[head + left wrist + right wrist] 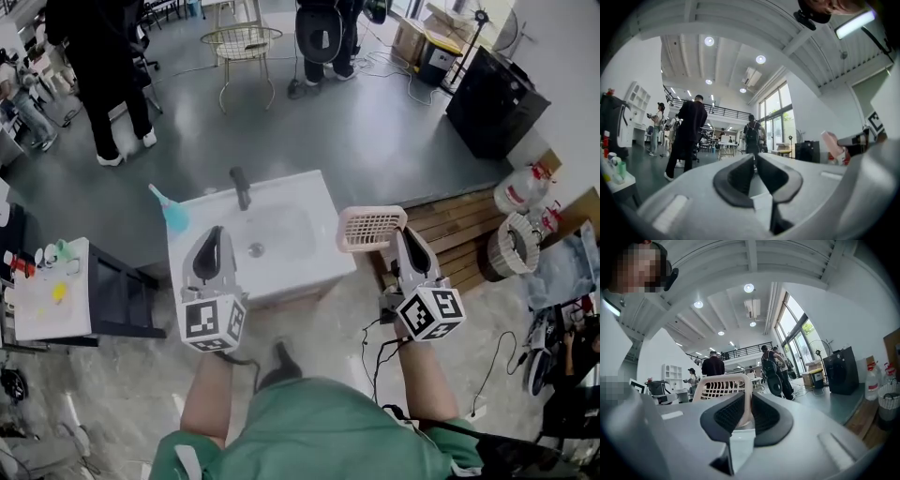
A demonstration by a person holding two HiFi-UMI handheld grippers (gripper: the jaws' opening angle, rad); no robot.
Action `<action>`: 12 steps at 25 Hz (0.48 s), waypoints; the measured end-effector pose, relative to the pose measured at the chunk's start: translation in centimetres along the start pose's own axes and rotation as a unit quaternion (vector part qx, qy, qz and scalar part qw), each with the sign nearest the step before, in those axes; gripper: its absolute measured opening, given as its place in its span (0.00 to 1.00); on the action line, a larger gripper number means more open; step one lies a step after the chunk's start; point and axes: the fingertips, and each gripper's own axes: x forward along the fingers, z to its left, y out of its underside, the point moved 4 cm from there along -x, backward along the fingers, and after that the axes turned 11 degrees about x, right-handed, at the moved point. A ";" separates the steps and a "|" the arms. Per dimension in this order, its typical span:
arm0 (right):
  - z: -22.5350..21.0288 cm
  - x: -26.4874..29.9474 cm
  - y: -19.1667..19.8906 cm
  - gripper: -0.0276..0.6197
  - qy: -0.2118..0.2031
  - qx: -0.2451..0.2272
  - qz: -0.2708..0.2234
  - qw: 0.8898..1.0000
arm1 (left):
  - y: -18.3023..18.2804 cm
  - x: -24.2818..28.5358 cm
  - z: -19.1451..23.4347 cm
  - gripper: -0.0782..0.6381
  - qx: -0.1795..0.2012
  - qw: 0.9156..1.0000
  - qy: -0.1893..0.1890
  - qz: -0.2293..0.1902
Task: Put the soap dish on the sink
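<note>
- A white side counter [82, 302] stands left of the sink, with small bottles and a yellow thing on it, too small to tell further.
- A teal brush [172, 214] sits at the sink's [314, 202] rear left corner.
- The left tongs [214, 236] are over the white sink's front left part and point toward the basin. In the left gripper view the left tongs [755, 159] are narrow, tips all but meeting, with nothing between them.
- A black tap [241, 186] rises at the sink's rear rim, and the drain is in the middle of the basin.
- The soap dish [371, 228], a pale pink slatted tray, is in the air at the sink's right edge, not on the sink.
- The right tongs [398, 236] clamp its near wall. The right gripper view shows the right tongs [747, 397] pressed on the soap dish [723, 386] rim.
- Wooden planks [459, 230] lie on the floor at the right, with a woven basket [514, 246] beyond them.
</note>
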 end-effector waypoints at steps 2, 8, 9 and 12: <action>0.2 1.6 0.3 0.12 0.007 -0.001 0.000 1.000 | 0.7 1.3 1.1 0.14 -0.005 1.000 0.006 -0.001; 0.9 5.4 1.8 0.12 0.021 0.008 0.003 1.000 | 3.0 3.8 4.1 0.14 -0.016 1.000 0.014 0.009; 0.8 5.8 1.8 0.11 0.022 0.009 0.005 1.000 | 3.1 4.1 4.1 0.14 -0.016 1.000 0.014 0.011; 0.2 6.9 1.8 0.12 0.020 0.012 0.009 1.000 | 2.9 4.9 4.3 0.14 -0.012 1.000 0.012 0.012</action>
